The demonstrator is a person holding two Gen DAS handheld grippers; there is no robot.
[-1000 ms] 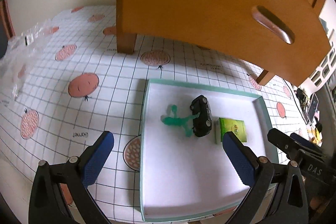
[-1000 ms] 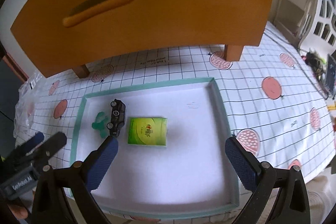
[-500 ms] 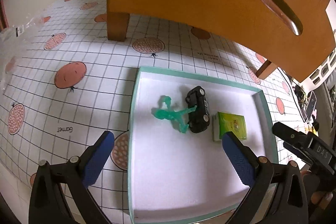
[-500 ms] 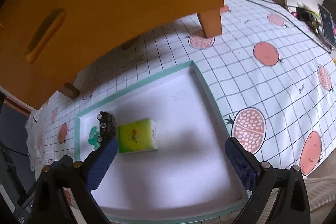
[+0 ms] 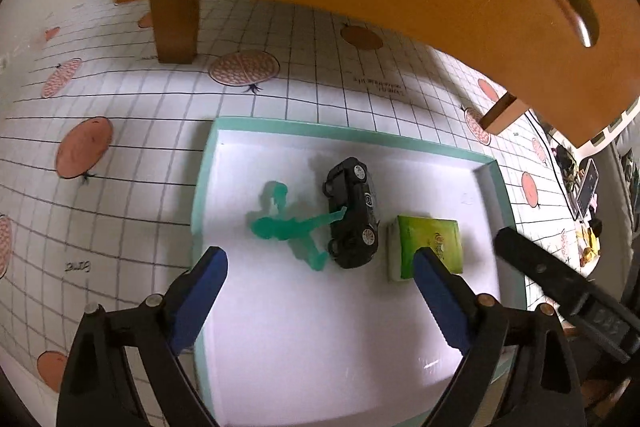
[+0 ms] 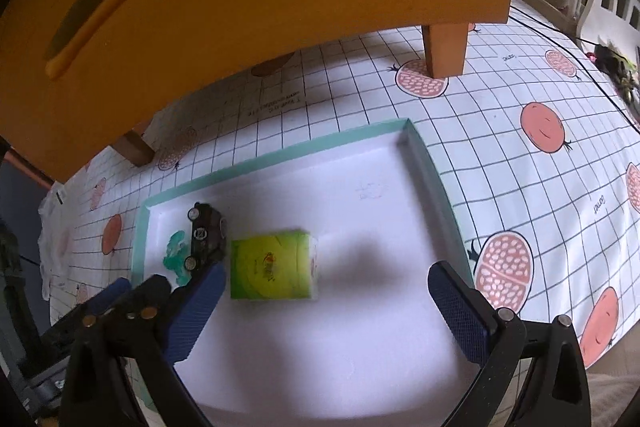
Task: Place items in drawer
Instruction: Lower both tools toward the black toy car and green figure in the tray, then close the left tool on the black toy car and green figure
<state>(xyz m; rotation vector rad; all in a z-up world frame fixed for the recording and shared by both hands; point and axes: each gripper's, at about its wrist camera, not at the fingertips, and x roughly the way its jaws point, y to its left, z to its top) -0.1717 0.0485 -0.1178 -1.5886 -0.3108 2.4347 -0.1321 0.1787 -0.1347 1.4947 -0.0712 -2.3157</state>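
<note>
left tongs point(image 5: 316, 281) wide open, empty | right tongs point(image 6: 320, 301) wide open, empty | green packet point(image 6: 272, 265) ahead between right fingers, untouched

I've brought both grippers in lower over the tray point(image 5: 494, 163): my left gripper point(image 5: 320, 291) now sits nearer the green figure point(image 5: 288, 227) and black car point(image 5: 354, 215), my right gripper point(image 6: 324, 301) nearer the green packet point(image 6: 272, 265).

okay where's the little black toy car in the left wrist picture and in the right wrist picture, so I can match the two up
Left wrist view: the black toy car lies on its side right of centre in the white tray, between the green figure and the green packet.
Right wrist view: the car is at lower left, near the tray's left corner, just above the right gripper's left finger.
Shared landmark: the green packet, right beside the car.
</note>
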